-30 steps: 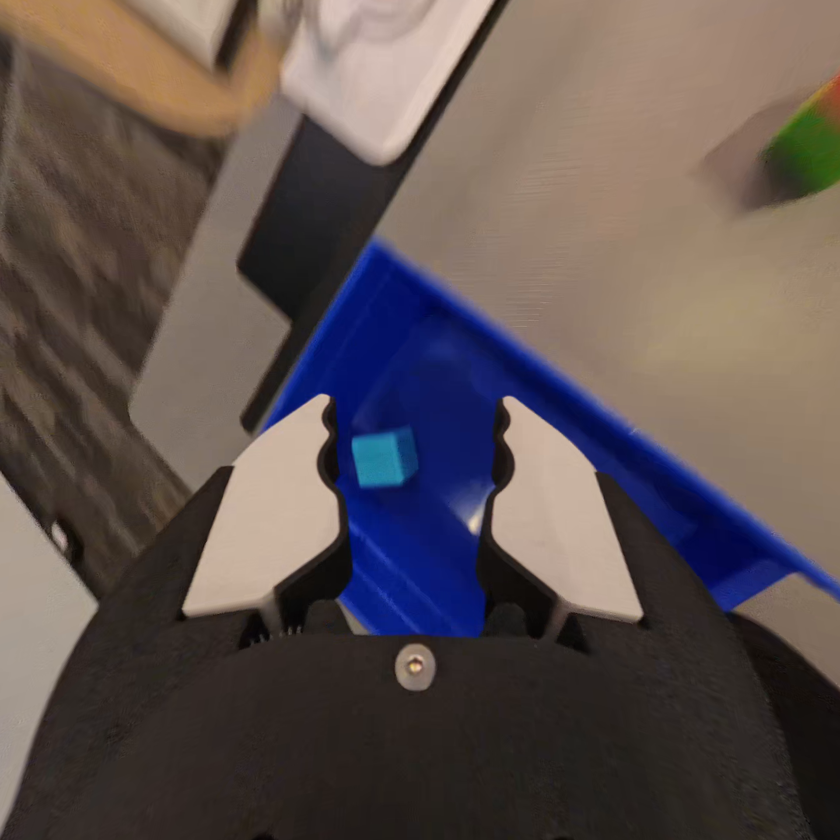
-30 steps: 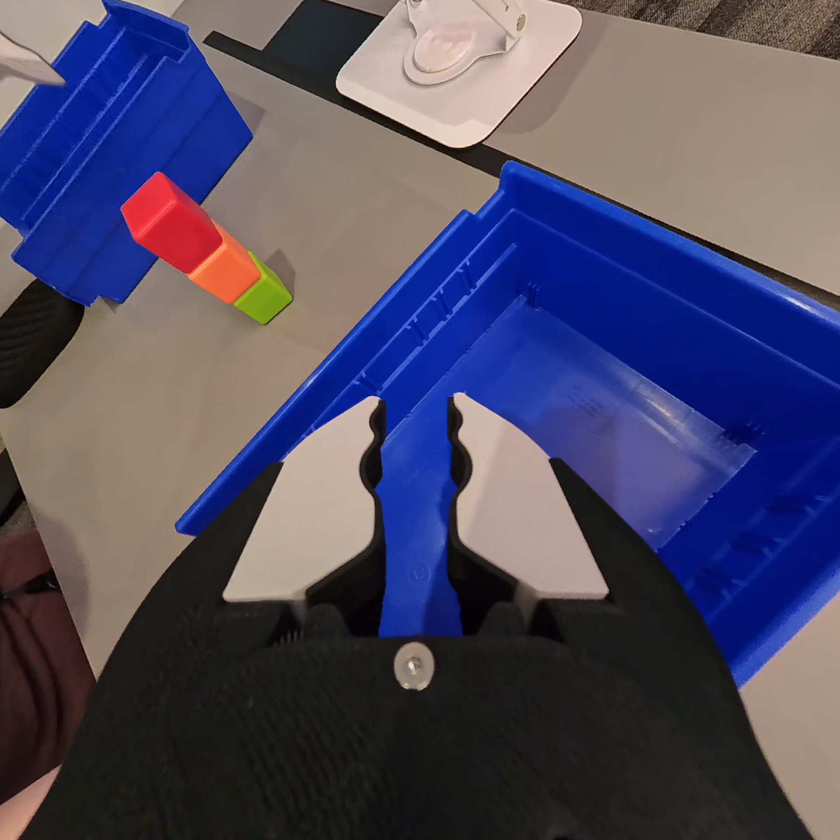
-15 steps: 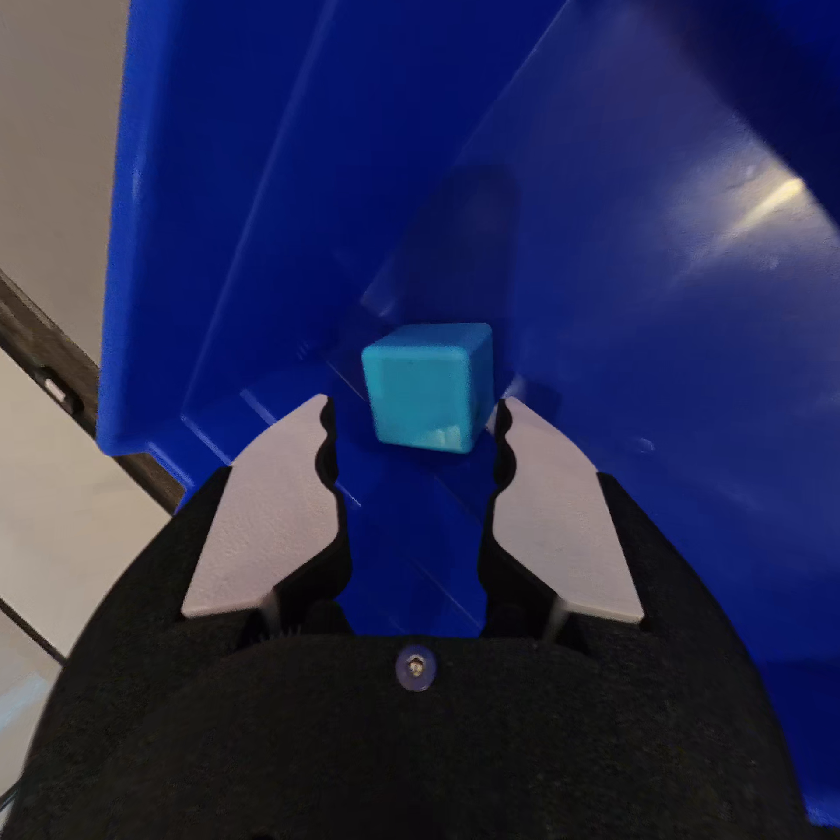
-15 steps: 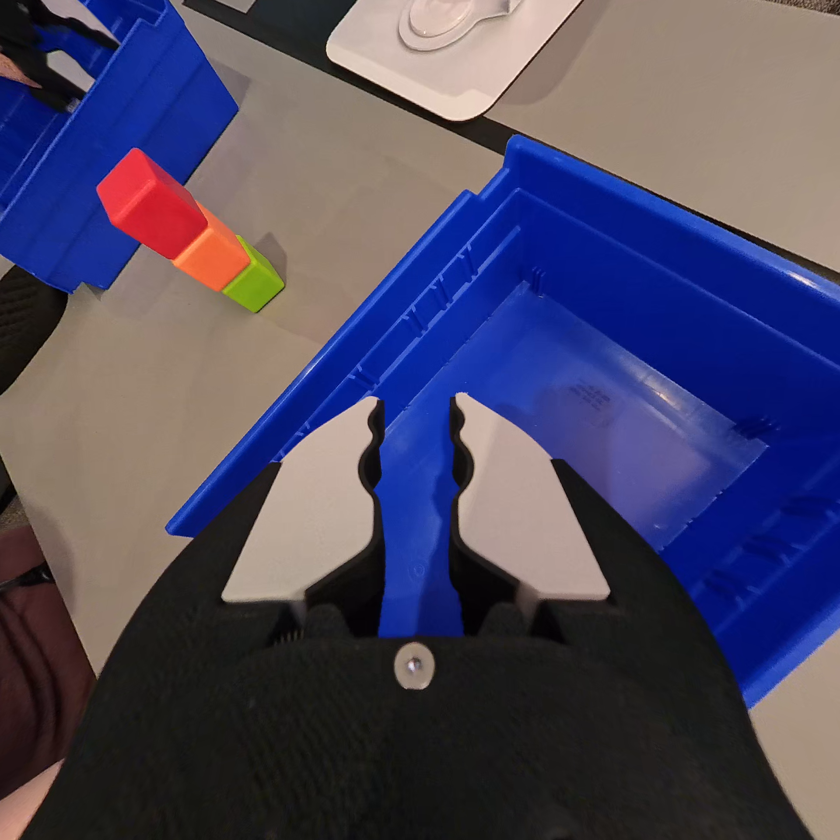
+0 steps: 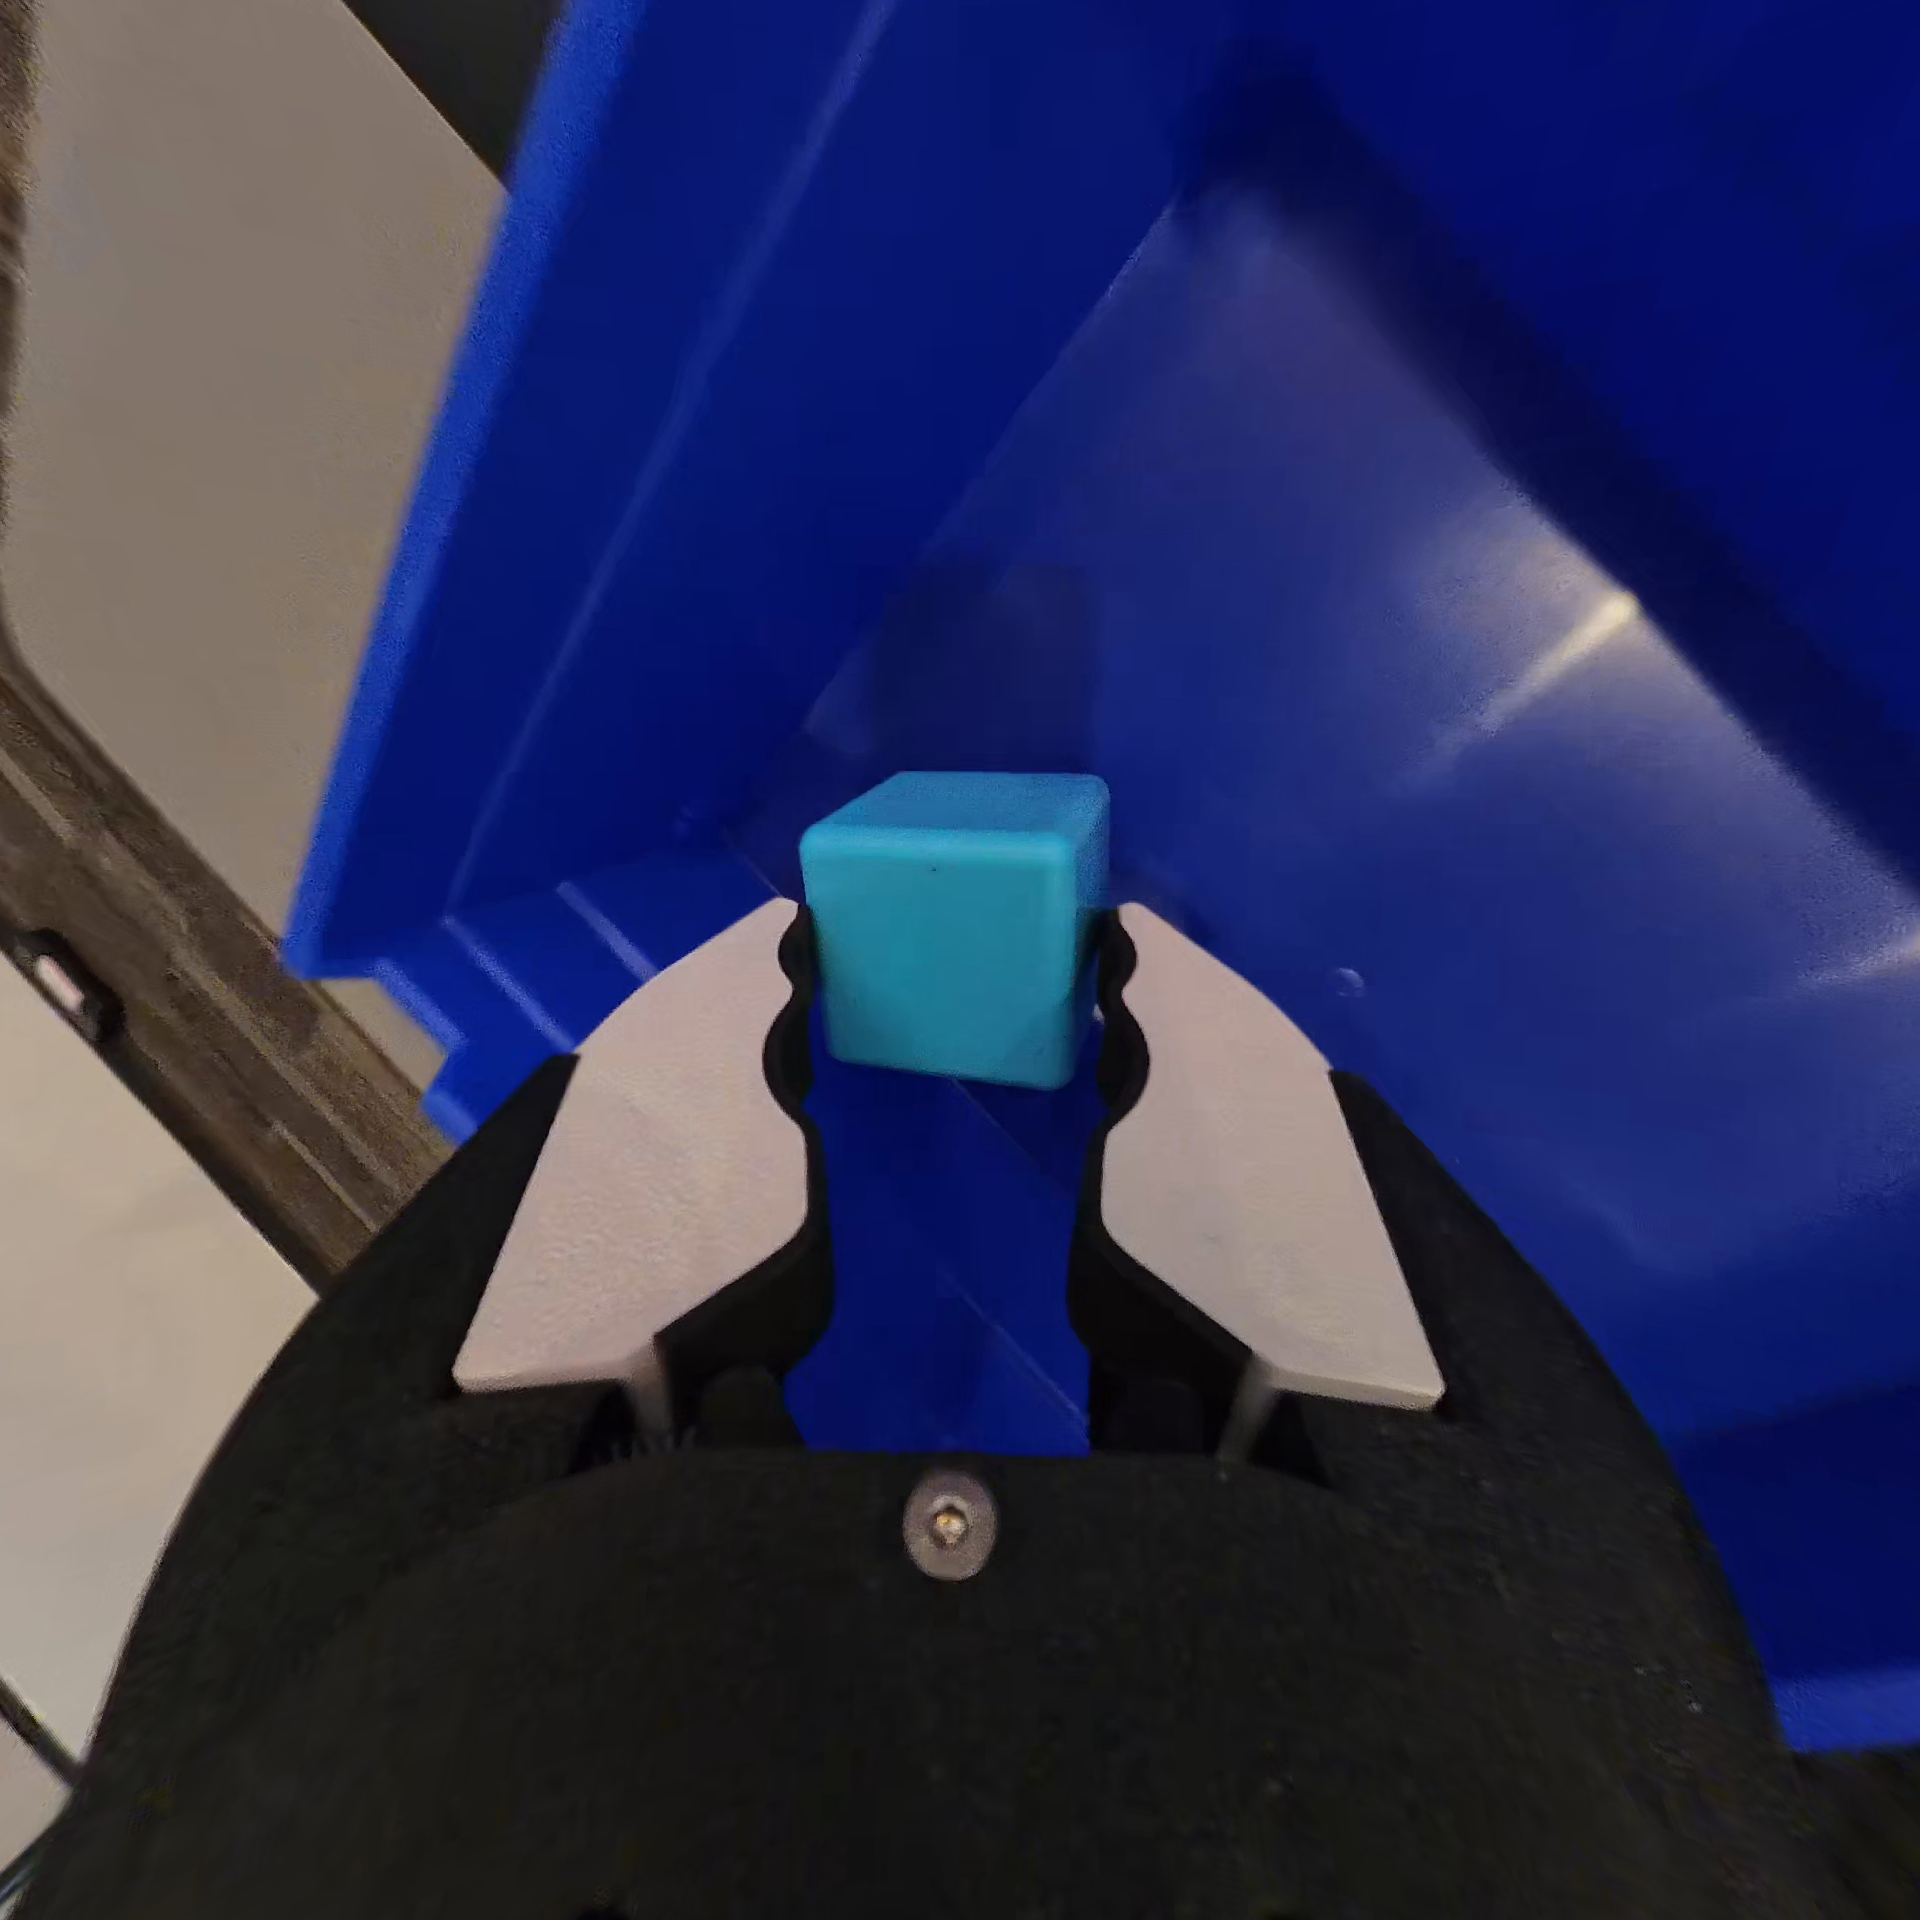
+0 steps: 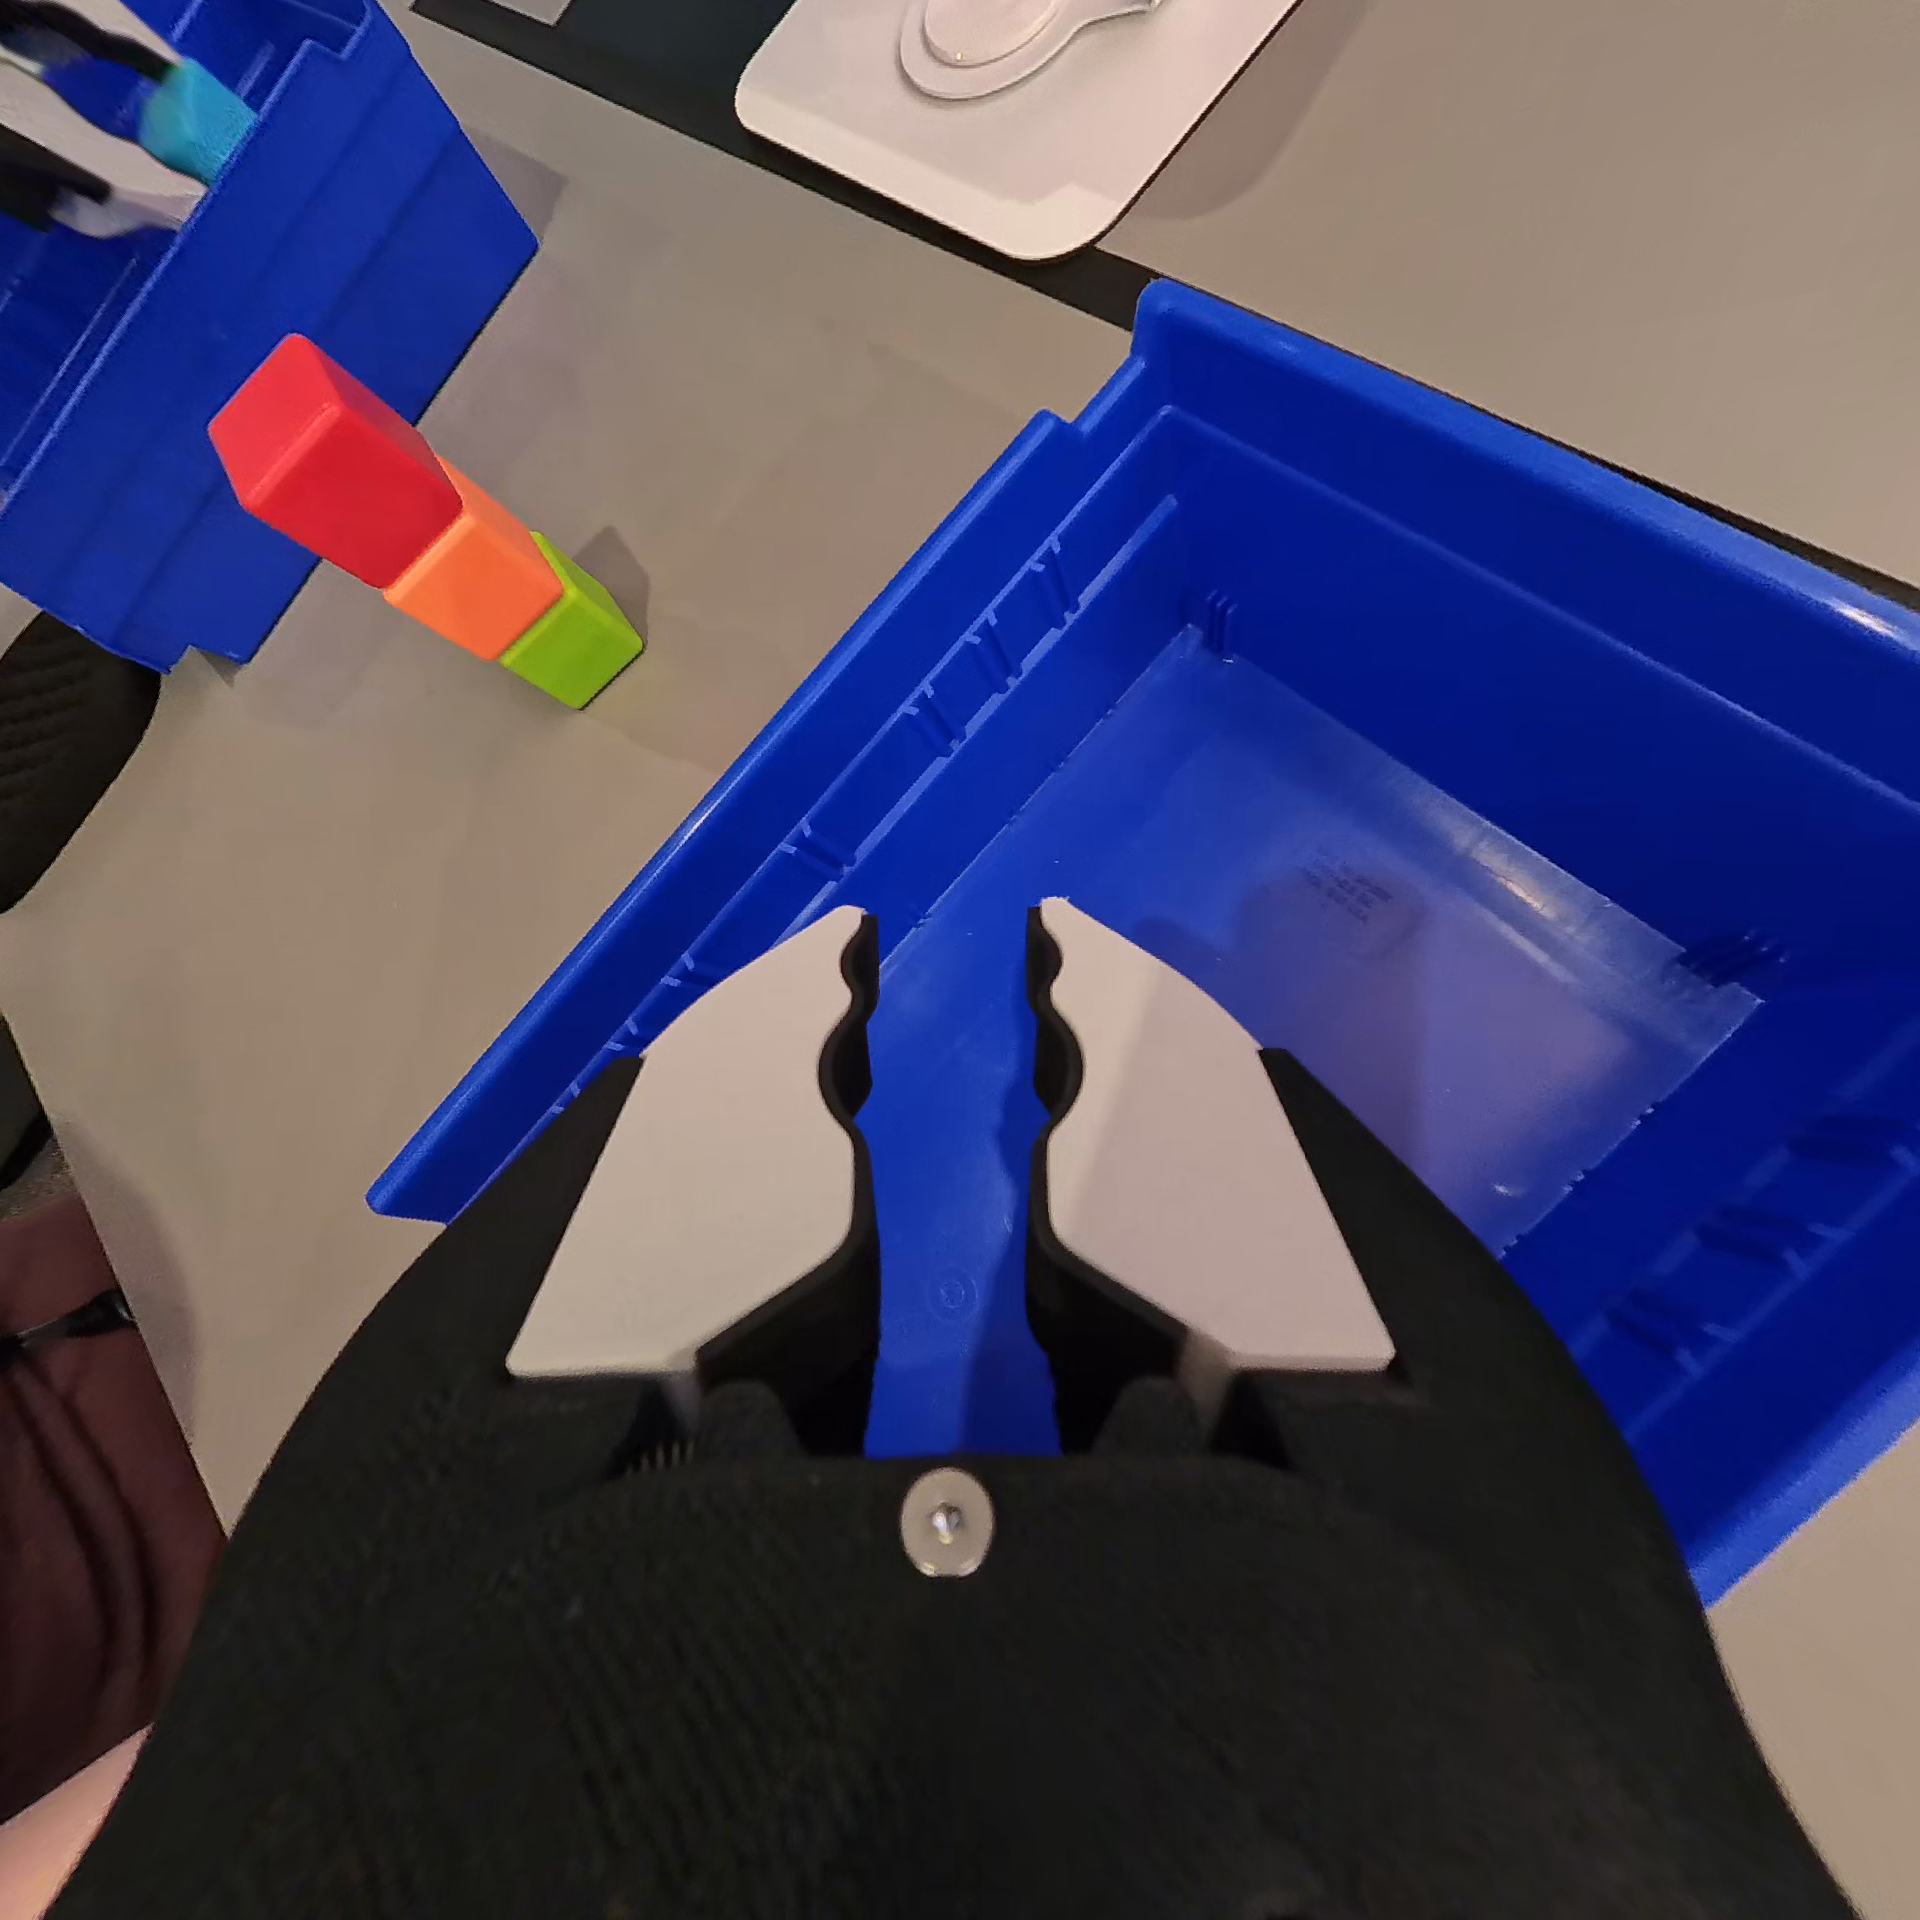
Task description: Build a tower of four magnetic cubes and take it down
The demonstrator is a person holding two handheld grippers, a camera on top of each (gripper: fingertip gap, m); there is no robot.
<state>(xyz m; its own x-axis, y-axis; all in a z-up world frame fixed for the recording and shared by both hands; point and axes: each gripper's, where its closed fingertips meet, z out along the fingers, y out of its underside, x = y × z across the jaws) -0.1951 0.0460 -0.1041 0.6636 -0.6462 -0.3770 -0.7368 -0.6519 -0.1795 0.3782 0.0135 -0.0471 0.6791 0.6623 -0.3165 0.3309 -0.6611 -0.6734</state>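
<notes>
Our left gripper (image 5: 951, 961) has its jaws clamped on a smooth turquoise plastic cube (image 5: 951, 935) with rounded edges, inside a glossy blue plastic bin (image 5: 1455, 623). Our right gripper (image 6: 951, 920) hangs with jaws apart over another blue bin (image 6: 1558, 540). A red-orange-green cube tower (image 6: 436, 530) stands on the grey table (image 6: 312, 935).

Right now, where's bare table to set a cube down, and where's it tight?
Free: grey table between the cube stack and the near bin, and right of the white base. Tight: between the stack and the far bin, where the left gripper grips the teal cube.
</notes>
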